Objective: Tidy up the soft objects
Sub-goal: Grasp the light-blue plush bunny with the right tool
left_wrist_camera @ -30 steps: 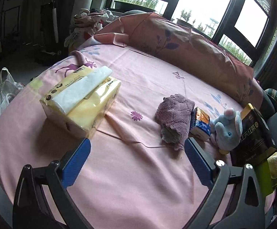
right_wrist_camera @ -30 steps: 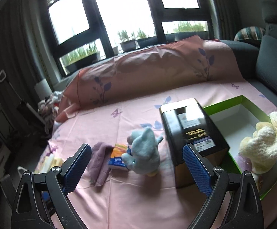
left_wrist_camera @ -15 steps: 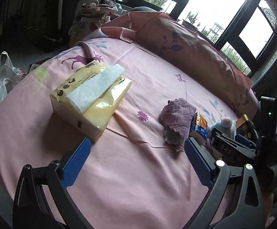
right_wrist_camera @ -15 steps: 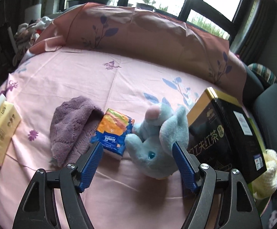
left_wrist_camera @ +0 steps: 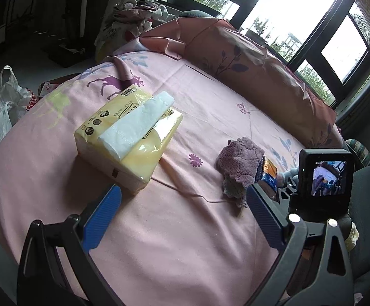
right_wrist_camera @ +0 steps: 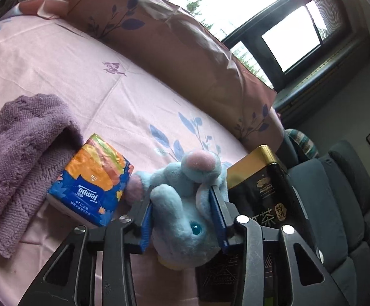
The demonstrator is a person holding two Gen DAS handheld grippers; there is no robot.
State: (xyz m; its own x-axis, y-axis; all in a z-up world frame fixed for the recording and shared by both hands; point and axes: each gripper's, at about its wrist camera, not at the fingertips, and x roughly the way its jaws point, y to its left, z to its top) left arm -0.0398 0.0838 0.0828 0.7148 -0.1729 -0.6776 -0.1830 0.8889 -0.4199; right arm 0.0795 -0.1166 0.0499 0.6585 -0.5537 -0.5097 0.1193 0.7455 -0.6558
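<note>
Since a second ago the right gripper (right_wrist_camera: pixel 183 219) has swung down onto the bed and its jaws have just been closing, and the blue pads now pinch the pale-blue plush elephant with a pink ear (right_wrist_camera: pixel 182 204) across its head. Working from the left: the left gripper (left_wrist_camera: pixel 182 219) hangs spread wide and empty over the pink bedsheet (left_wrist_camera: pixel 159 229), the yellow soft-pack of facial tissues (left_wrist_camera: pixel 127 137) lying at its eleven o'clock. Next comes the crumpled mauve knitted cloth (right_wrist_camera: pixel 19 158), then the small orange-and-blue pocket tissue pack (right_wrist_camera: pixel 93 181) touching the elephant at its nine o'clock, and the black-and-gold tea box (right_wrist_camera: pixel 261 193) just beside it at three o'clock. Such a toy should be light and squashy (the pile already dents under the pads), so a hold across the fuller head or body looks safer than a floppy ear or limb.
</note>
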